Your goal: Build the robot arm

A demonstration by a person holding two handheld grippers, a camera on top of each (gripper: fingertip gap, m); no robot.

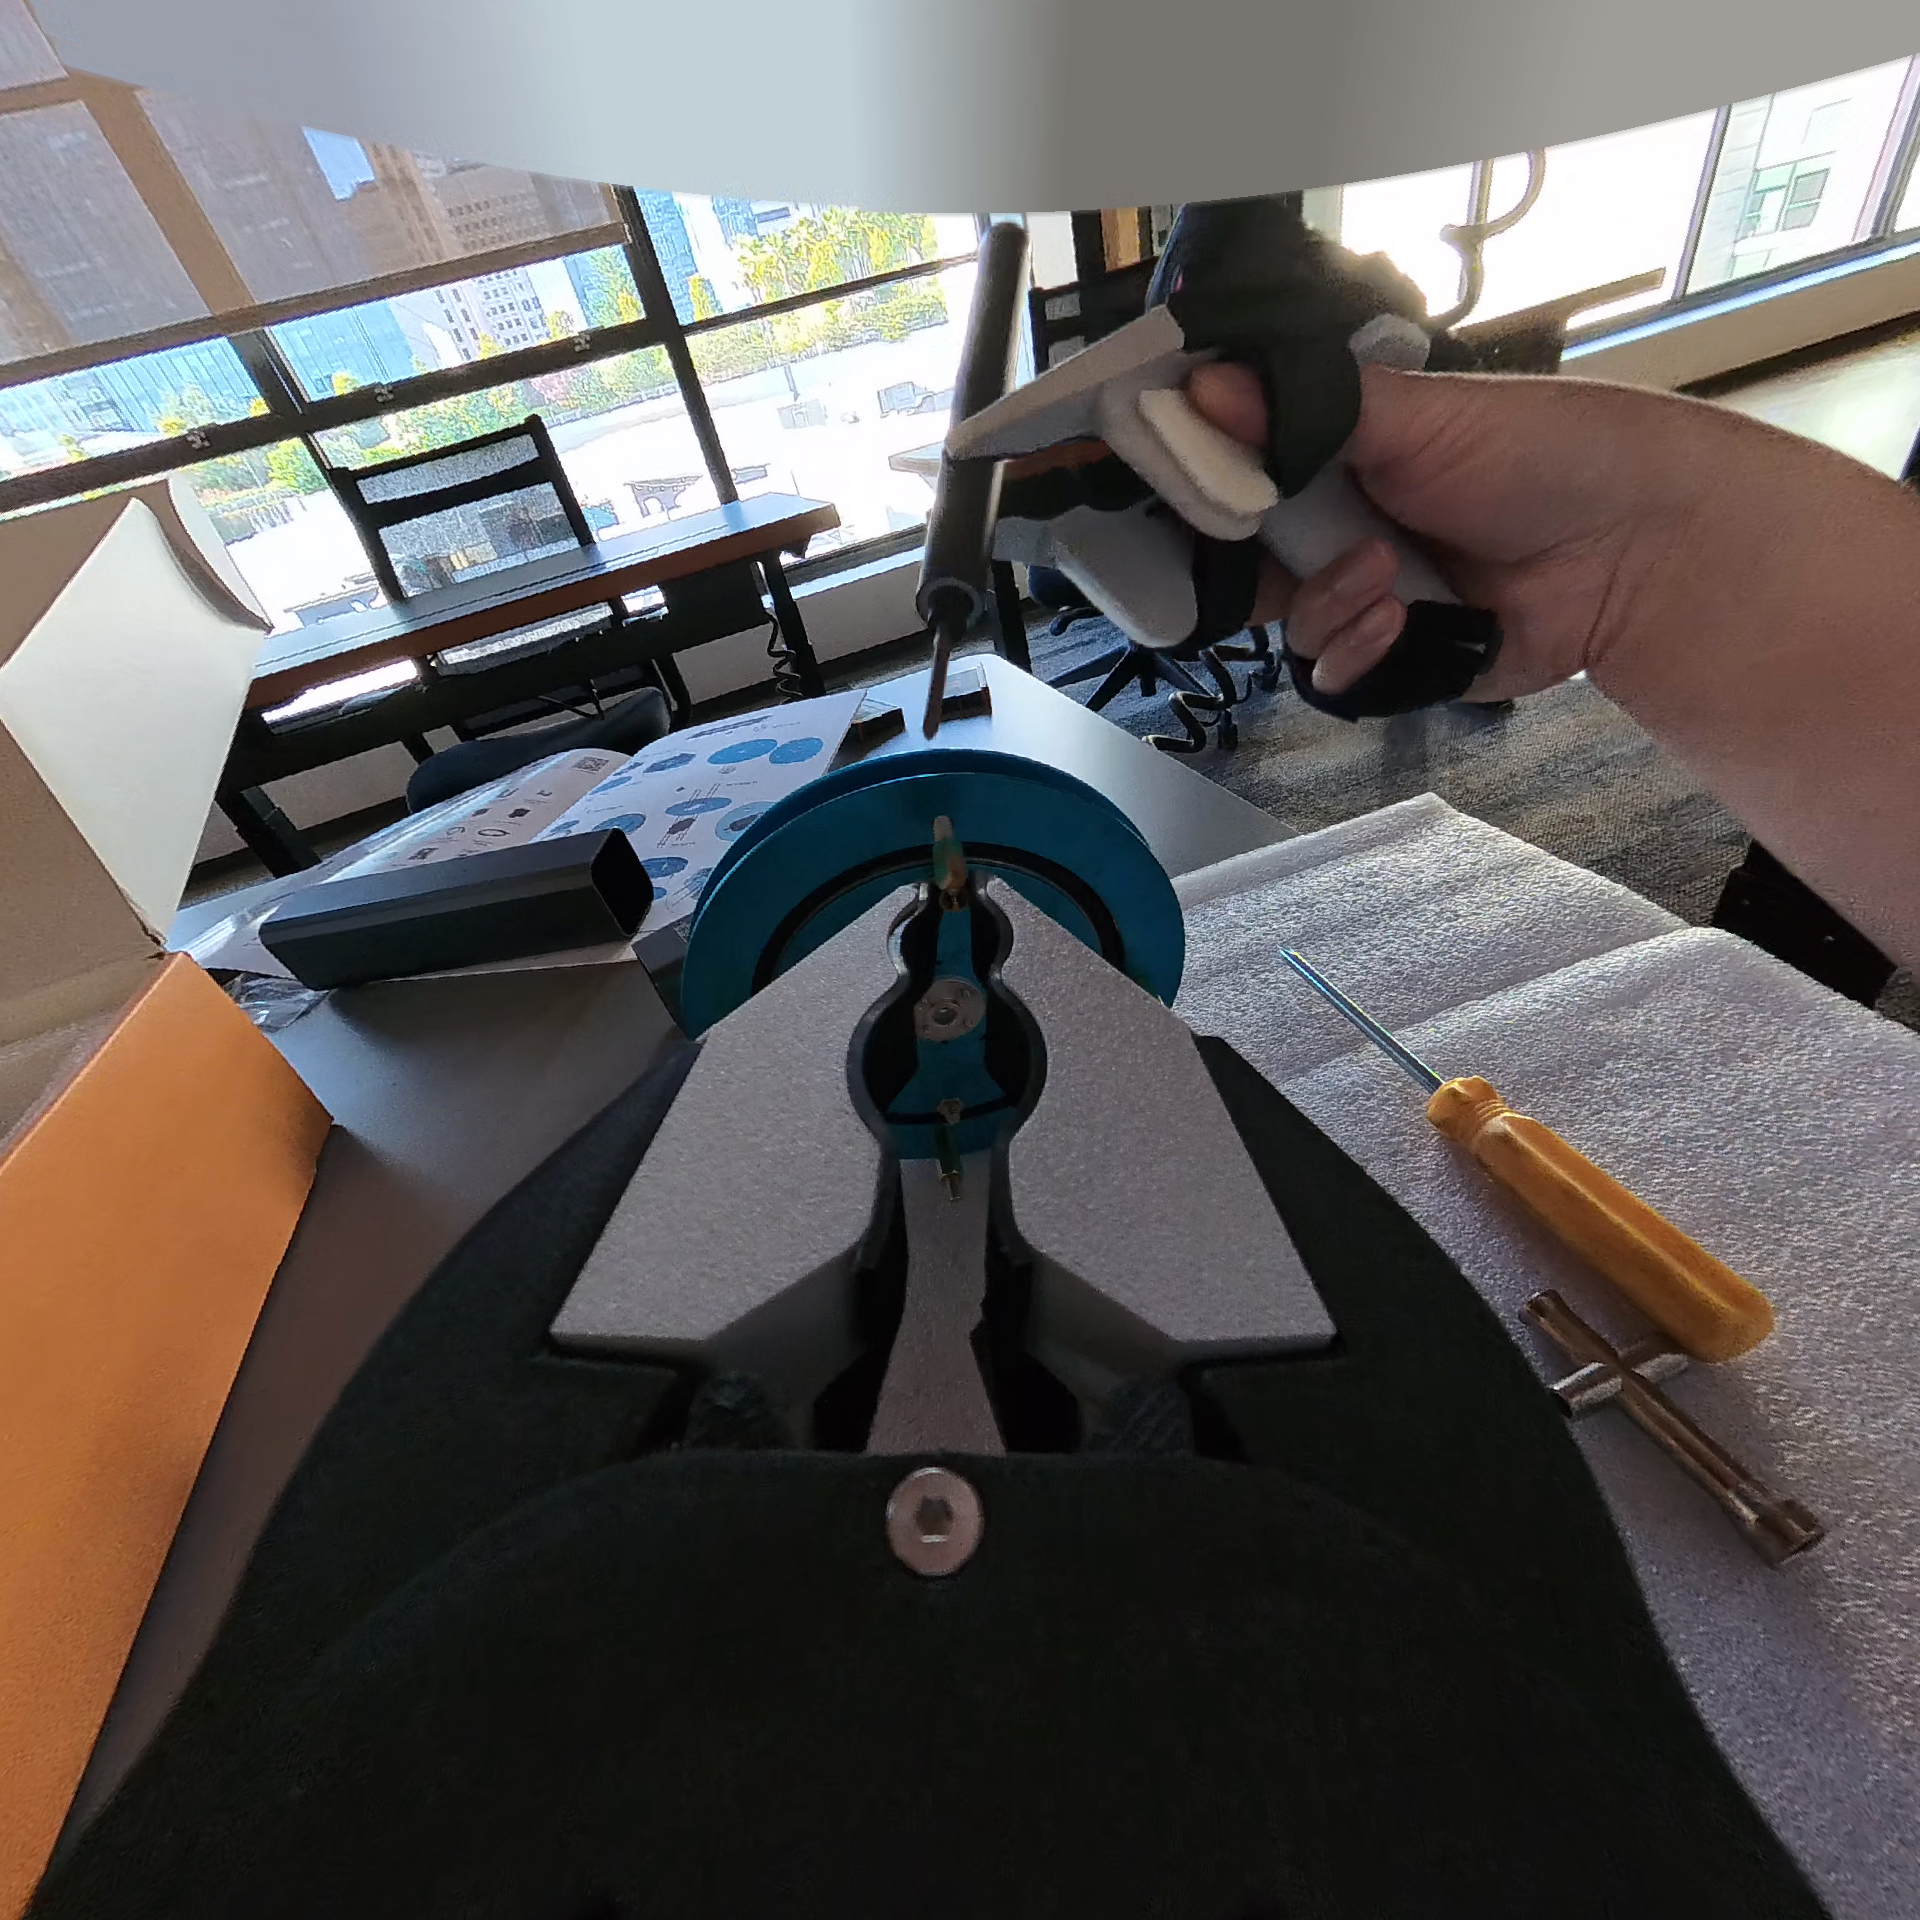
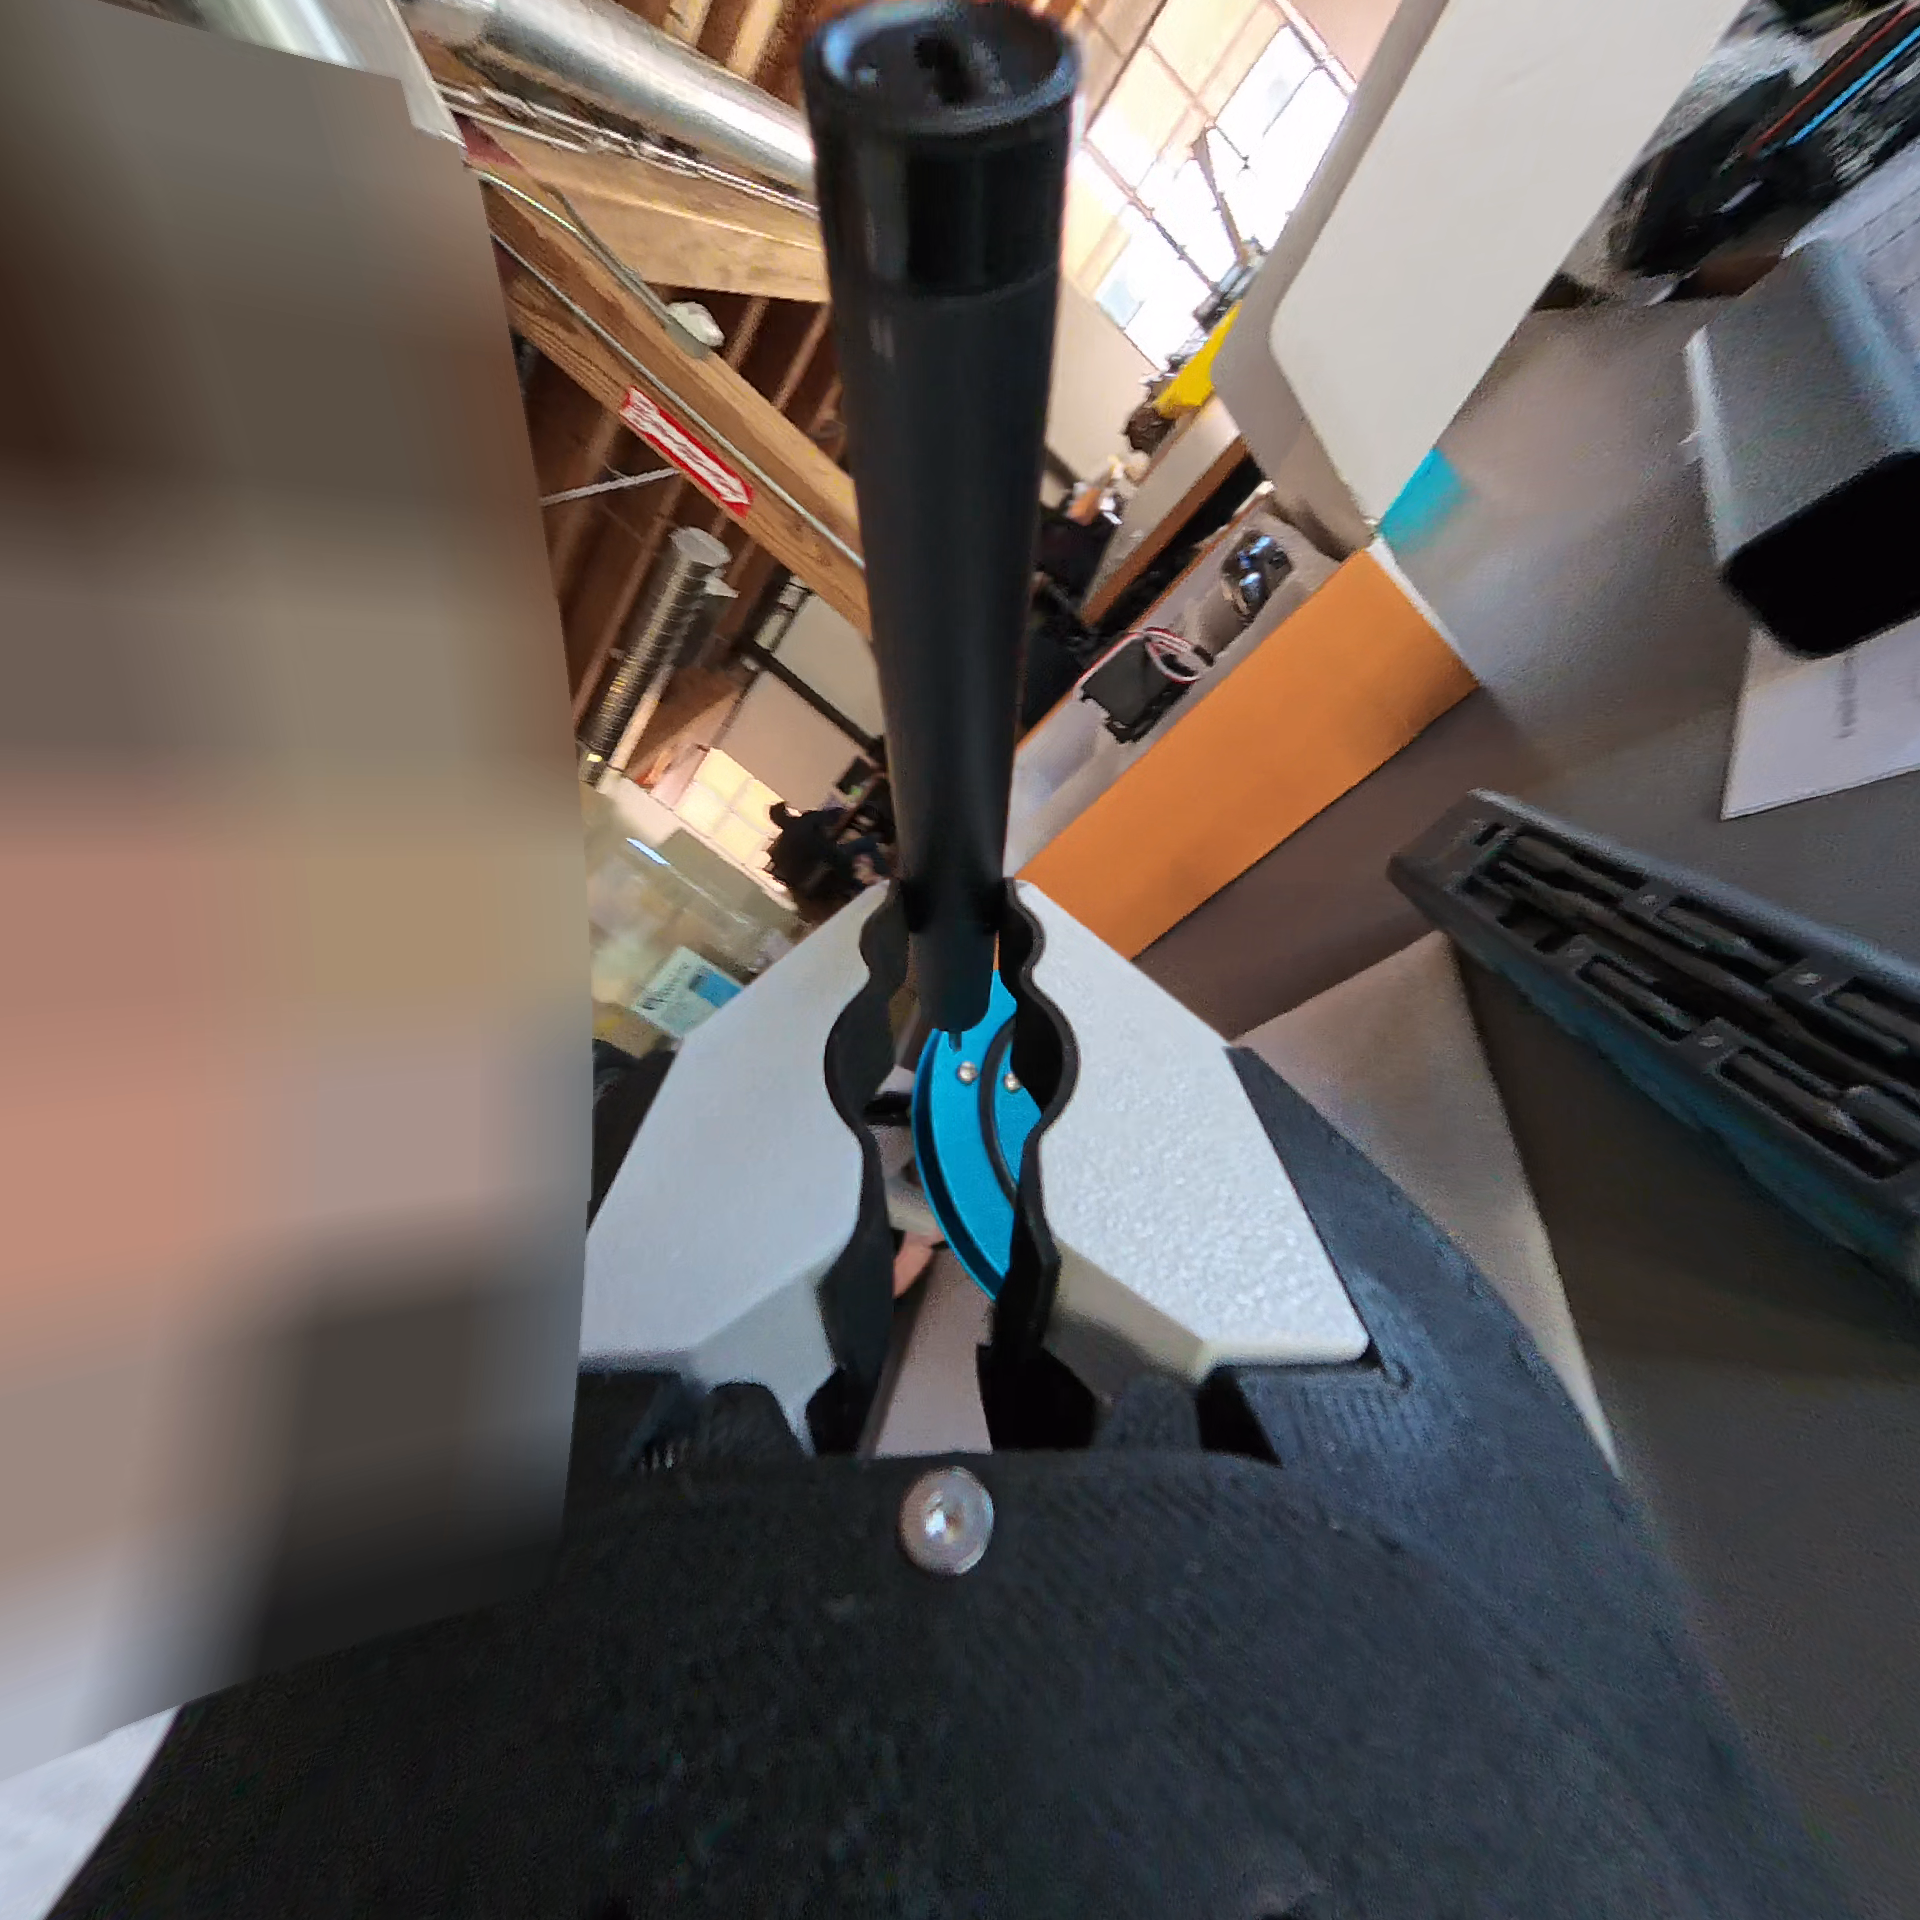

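My left gripper (image 1: 948, 914) is shut on a blue metal wheel (image 1: 935, 821), holding it upright on its edge above the grey table (image 1: 436, 1081). A small screw stands at the wheel's top between the fingertips. My right gripper (image 1: 977, 457), held by a gloved hand (image 1: 1507, 540), is shut on a black pen-shaped screwdriver (image 1: 987, 343). Its bit (image 1: 935, 686) points down just above the wheel's rim. In the right wrist view the right gripper (image 2: 951, 914) clamps the screwdriver (image 2: 935, 468), and the blue wheel (image 2: 966, 1143) shows below through the gap.
A yellow-handled screwdriver (image 1: 1590, 1216) and a metal cross wrench (image 1: 1673, 1444) lie on white foam sheet (image 1: 1558, 935) at the right. A dark rectangular tube (image 1: 457, 914) and a printed sheet (image 1: 717, 769) lie behind. An orange-and-white box (image 1: 135, 1247) stands left. A black bit tray (image 2: 1683, 997) lies nearby.
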